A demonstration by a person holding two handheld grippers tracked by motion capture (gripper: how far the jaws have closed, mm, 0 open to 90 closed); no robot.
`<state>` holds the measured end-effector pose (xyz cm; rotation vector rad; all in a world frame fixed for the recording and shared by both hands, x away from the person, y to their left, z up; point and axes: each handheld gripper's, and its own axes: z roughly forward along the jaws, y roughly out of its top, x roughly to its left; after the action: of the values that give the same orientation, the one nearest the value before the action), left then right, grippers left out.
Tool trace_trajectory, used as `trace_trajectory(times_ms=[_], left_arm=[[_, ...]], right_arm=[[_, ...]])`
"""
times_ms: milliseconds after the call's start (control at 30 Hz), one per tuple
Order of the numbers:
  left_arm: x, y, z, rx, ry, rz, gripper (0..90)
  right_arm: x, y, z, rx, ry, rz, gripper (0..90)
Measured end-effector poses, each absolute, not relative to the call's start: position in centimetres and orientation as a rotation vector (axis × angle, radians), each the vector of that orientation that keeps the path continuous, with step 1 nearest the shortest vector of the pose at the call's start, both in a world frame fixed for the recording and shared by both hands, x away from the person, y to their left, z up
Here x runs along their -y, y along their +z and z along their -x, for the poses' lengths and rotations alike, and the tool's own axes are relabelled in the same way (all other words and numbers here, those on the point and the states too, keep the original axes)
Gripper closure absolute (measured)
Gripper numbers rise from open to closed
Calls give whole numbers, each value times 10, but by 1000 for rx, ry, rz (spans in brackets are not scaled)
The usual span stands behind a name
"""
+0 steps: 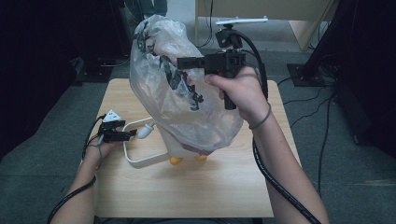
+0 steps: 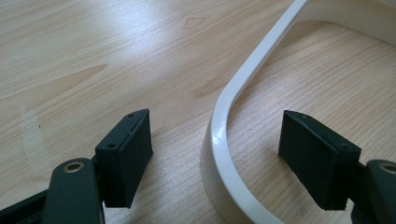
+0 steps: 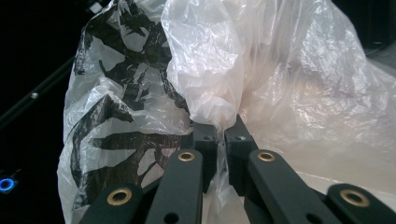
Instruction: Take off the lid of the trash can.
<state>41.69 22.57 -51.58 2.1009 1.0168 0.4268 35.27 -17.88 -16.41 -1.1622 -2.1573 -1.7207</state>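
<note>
— What's the right gripper point(image 1: 183, 62) doing?
— It pinches the clear plastic bag point(image 1: 177, 93), held up over the wooden table point(image 1: 196, 186).
— And the left gripper point(image 1: 133, 133)?
— Low at the white curved handle point(image 1: 140, 161).

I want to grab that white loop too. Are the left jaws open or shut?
Open: the left gripper straddles the white handle, gaps either side.
</note>
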Motion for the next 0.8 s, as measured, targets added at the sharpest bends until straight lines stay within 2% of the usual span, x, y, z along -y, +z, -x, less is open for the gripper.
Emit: trace_trajectory(times_ms=[367, 567, 633, 700, 800], left_arm=[[-226, -516, -417, -1018, 420, -2096, 259], [-226, -516, -417, -1019, 420, -2095, 259], [-226, -516, -417, -1018, 421, -2097, 258], [-226, -516, -417, -1019, 420, -2095, 259], [-226, -516, -417, -1019, 420, -2095, 259]], right_arm=[[154, -196, -383, 2235, -1512, 1298, 868], [145, -208, -389, 2354, -1419, 1358, 819], [143, -213, -391, 2378, -1382, 1372, 749], [142, -219, -392, 2422, -1366, 1349, 626], [144, -222, -392, 2387, -1372, 1334, 487]])
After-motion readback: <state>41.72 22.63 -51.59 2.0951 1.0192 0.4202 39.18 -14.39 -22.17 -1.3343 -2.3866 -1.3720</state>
